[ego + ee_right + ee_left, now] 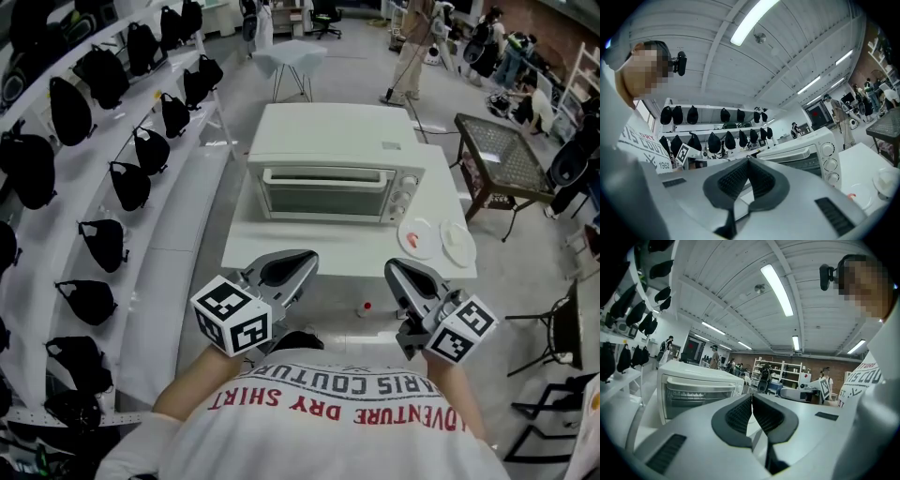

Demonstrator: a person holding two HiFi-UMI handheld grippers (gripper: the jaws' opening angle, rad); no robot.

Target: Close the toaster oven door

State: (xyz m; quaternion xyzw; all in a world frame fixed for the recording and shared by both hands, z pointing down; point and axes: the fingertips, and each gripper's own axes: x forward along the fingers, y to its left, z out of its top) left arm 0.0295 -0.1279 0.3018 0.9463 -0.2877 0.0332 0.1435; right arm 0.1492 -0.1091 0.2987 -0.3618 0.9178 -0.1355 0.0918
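A white toaster oven (pixel 328 192) stands on a white table (pixel 281 251) in front of me, its glass door (pixel 323 197) upright against the front with the handle along the top. My left gripper (pixel 298 259) and right gripper (pixel 395 270) hover side by side short of the table's near edge, close to my chest, both shut with nothing between the pads. In the left gripper view the oven (pixel 693 390) lies ahead to the left of the shut left gripper (pixel 752 397). The right gripper view has the oven (pixel 806 152) to the right of the shut right gripper (pixel 748 161).
Two white plates (pixel 417 236) (pixel 457 244) lie on the table right of the oven. A small red-capped thing (pixel 367 307) sits below the table edge. Shelves of black bags (pixel 112 178) run along the left. A wicker table (pixel 502 150) and a dark stand (pixel 553 337) are on the right.
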